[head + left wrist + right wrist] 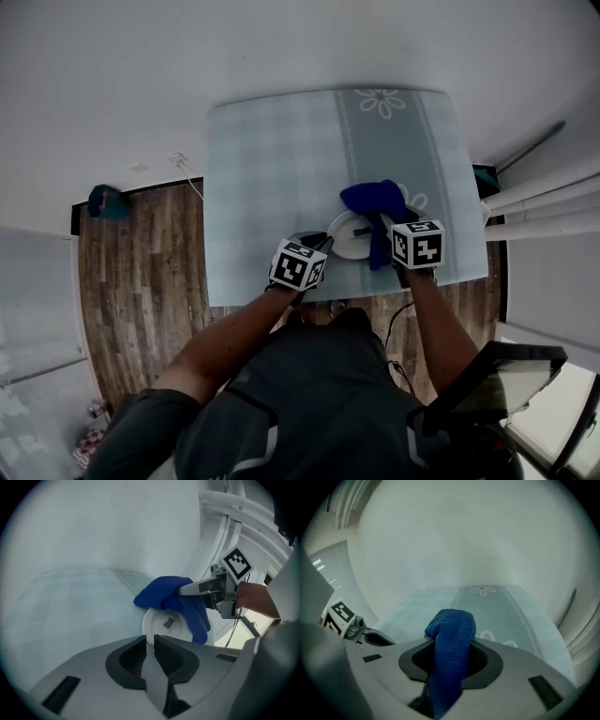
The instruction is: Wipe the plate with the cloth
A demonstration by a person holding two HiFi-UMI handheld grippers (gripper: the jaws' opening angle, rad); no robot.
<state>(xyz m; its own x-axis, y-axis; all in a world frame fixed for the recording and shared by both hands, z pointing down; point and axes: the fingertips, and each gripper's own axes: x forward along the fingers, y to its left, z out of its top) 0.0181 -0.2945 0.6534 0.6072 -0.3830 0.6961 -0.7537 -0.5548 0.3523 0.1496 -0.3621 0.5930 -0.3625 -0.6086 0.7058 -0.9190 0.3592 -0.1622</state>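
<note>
A small white plate [349, 236] lies near the front edge of the table, which has a pale blue checked cover [272, 169]. My left gripper [323, 243] comes in from the plate's left. In the left gripper view its jaws [150, 641] are shut on the near rim of the plate [171, 626]. My right gripper [382, 221] is shut on a blue cloth [374, 201], which hangs bunched over the plate's right side. The cloth [451, 634] fills the gap between the right jaws, and the plate is hidden in that view. The left gripper view has the cloth [173, 598] draped over the plate's far edge.
The table's front edge [337, 292] runs just below both grippers, with wooden floor [141, 281] to the left. A teal object [108, 201] sits on the floor at far left. White rods [544, 202] lean at the right. A dark panel [497, 375] stands at lower right.
</note>
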